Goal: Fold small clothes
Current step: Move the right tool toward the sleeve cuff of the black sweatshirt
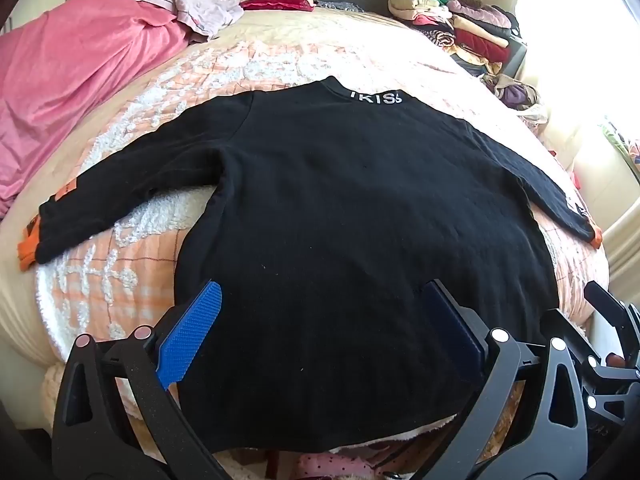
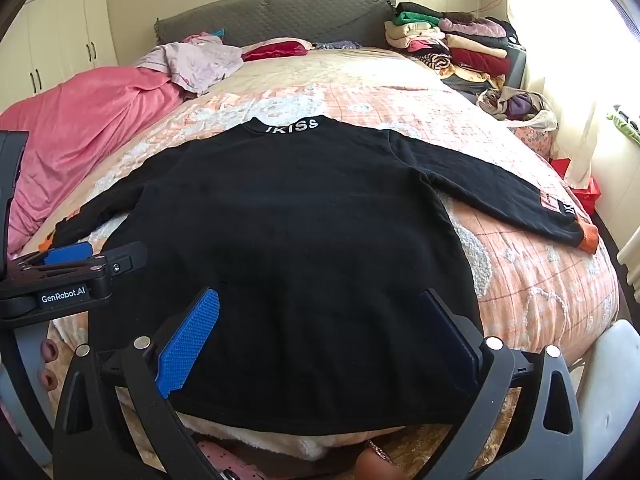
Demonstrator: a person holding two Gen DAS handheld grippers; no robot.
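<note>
A black long-sleeved sweater [image 1: 340,208] with white letters at the collar and orange cuffs lies flat on the bed, both sleeves spread out. It also shows in the right wrist view [image 2: 304,232]. My left gripper [image 1: 320,304] is open over the hem, its blue pads [image 1: 188,336] wide apart and holding nothing. My right gripper [image 2: 320,308] is open over the hem too, empty, with blue pads [image 2: 188,344] spread. The left gripper's body [image 2: 76,276] shows at the left of the right wrist view.
The bed has an orange and white quilt [image 1: 132,248]. A pink blanket [image 1: 72,80] lies at the left. A pile of folded clothes [image 2: 452,40] sits at the far right by the grey headboard [image 2: 280,16]. Loose pale garments [image 2: 196,60] lie at the far left.
</note>
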